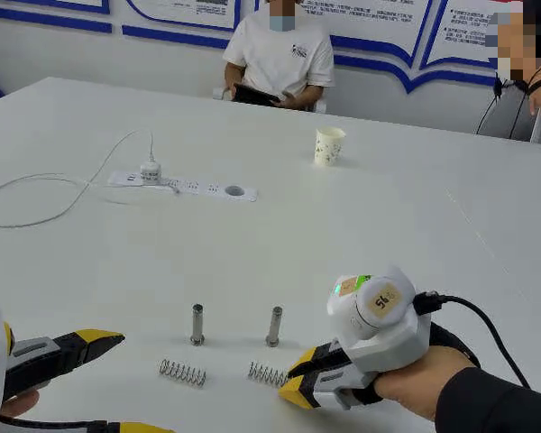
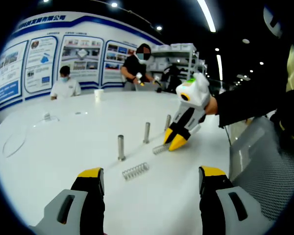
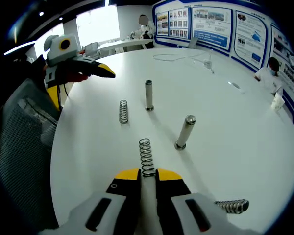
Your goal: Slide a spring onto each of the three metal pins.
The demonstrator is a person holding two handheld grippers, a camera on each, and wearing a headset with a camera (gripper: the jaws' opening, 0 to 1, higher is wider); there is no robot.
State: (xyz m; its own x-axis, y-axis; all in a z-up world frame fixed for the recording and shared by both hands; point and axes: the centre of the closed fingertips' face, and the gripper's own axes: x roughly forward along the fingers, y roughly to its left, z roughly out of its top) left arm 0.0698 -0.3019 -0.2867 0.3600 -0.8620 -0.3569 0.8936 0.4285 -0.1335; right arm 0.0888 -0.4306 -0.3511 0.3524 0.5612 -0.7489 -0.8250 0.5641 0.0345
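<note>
Your right hand-held gripper (image 3: pixel 148 174) is clenched on the near end of a spring (image 3: pixel 146 152) on the tabletop (image 3: pixel 225 122) beside a standing pin (image 3: pixel 184 132), seemingly leaving its far end free to thread; your left hand-held gripper (image 2: pixel 152 172) hangs released.

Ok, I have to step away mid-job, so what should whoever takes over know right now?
Left gripper: open, empty.
Right gripper: shut on the end of first spring, which lies flat.
Second spring lies loose by near pin; third spring lies beside the right gripper.
Near pin, middle pin, far pin: all upright and bare.
Done: nothing. Left: all three springs.
</note>
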